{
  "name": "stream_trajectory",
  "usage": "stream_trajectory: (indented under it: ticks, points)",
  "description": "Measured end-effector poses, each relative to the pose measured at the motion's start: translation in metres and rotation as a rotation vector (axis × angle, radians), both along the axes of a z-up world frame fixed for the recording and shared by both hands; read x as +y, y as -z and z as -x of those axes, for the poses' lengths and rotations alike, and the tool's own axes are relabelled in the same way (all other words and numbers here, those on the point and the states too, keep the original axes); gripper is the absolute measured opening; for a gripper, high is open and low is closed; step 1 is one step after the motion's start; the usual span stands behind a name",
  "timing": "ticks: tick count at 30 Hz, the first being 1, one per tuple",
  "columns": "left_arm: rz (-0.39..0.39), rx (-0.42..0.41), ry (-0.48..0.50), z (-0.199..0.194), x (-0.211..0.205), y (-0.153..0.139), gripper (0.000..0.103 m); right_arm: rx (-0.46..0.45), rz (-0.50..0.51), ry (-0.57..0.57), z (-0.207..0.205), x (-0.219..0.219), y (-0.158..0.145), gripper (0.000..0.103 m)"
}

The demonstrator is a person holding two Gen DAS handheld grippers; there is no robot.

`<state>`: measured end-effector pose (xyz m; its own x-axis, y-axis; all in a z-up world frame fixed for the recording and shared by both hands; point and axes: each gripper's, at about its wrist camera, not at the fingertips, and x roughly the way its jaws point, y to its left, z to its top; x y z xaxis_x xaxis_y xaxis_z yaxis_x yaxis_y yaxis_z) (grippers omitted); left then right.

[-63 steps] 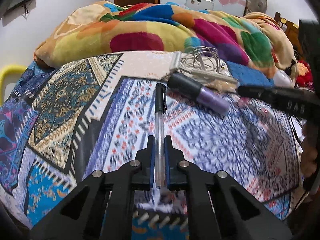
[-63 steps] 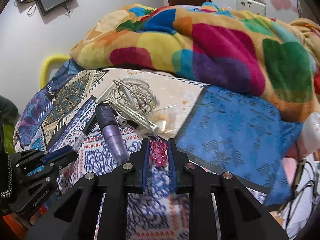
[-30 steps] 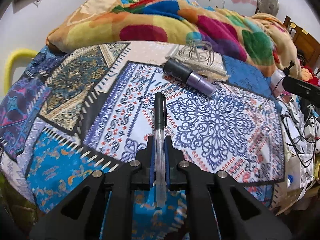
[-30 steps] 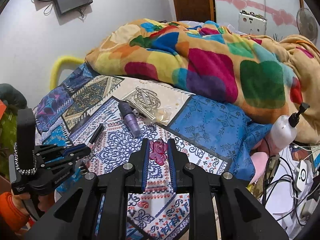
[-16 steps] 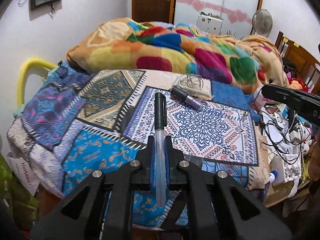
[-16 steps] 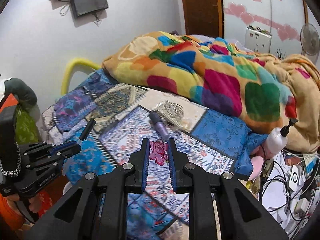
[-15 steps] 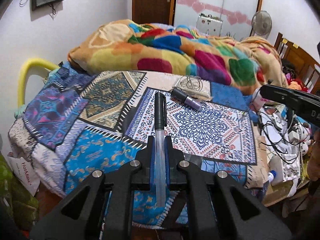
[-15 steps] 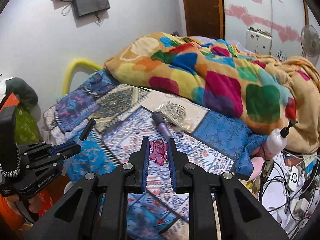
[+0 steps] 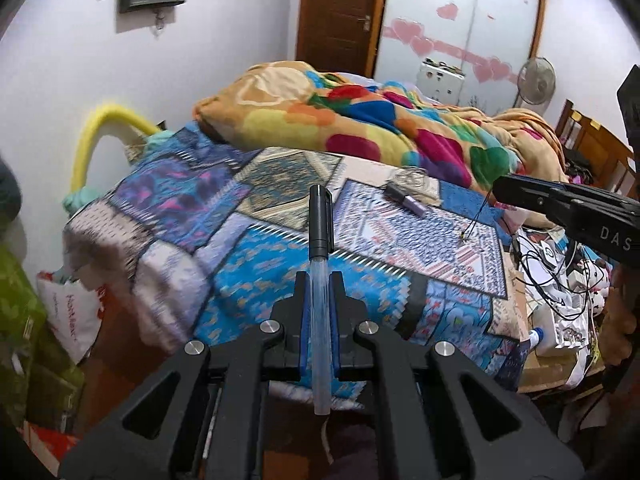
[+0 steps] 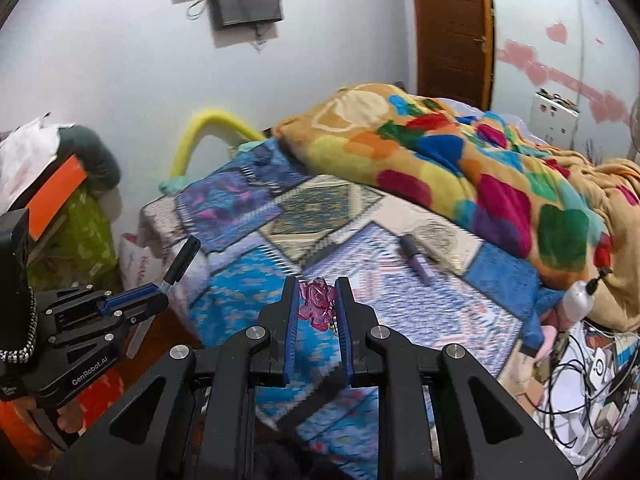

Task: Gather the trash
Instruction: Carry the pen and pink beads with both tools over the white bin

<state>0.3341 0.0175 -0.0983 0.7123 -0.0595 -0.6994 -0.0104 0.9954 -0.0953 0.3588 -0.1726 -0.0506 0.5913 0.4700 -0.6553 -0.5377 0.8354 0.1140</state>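
My left gripper (image 9: 320,280) is shut on a clear pen with a black cap (image 9: 319,236), held upright along the fingers, off the foot of the bed. It also shows at the left of the right wrist view (image 10: 154,294). My right gripper (image 10: 317,292) is shut on a small pink plastic piece (image 10: 318,306); a thin string (image 9: 478,216) dangles from it in the left wrist view. A purple and black tube (image 9: 406,199) and a clear bag of coiled wire (image 9: 414,178) lie on the patterned bedsheet (image 9: 248,264).
A colourful blanket (image 10: 460,160) is heaped at the head of the bed. A white bag (image 9: 78,308) and green boxes (image 9: 24,320) stand on the floor at left. Cables, a white pump bottle (image 10: 580,298) and clutter lie at right. A yellow rail (image 9: 104,132) curves by the wall.
Both grippers have pulled back and up from the bed, still holding the pen and the pink piece. The bed looks smaller and farther, and the floor clutter at left has come into view.
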Motion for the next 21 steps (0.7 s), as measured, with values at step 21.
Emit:
stream_trajectory:
  ticks: [21]
  points:
    - [0.051, 0.115, -0.256, 0.104, 0.147, 0.067, 0.007, 0.125, 0.095, -0.321, 0.071, 0.176, 0.066, 0.016]
